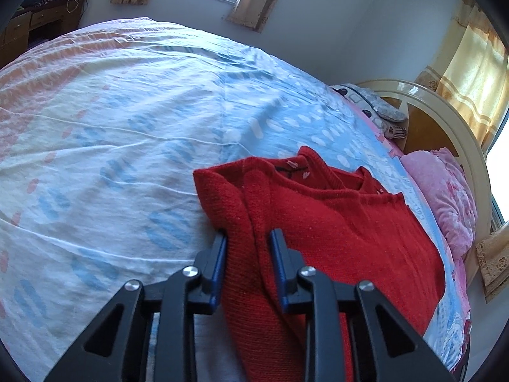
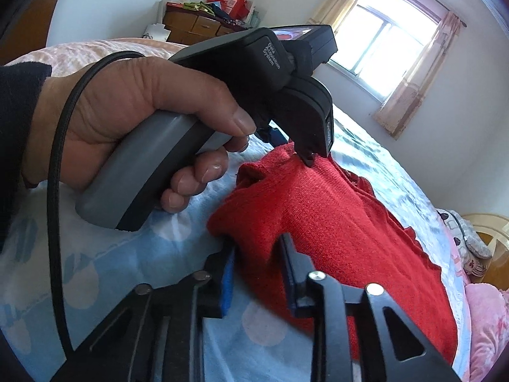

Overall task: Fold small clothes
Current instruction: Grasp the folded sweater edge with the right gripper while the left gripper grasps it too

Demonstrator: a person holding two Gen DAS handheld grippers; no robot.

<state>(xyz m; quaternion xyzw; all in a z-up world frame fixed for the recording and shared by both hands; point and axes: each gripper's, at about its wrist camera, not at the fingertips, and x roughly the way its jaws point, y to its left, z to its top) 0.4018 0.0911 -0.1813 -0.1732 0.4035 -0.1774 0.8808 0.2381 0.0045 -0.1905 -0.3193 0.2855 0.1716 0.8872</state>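
Note:
A small red knit sweater lies on the bed, partly folded, its neckline toward the headboard; it also shows in the right wrist view. My left gripper is shut on a thick fold at the sweater's left edge, the knit bunched between its blue pads. My right gripper is shut on another fold of the sweater's edge. The left gripper also shows in the right wrist view, held in a hand, its tip on the sweater's far corner.
The bed sheet is white with blue and pink marks. A pink blanket and a pillow lie by the cream headboard. A wooden dresser stands beyond the bed. Windows with curtains are on the walls.

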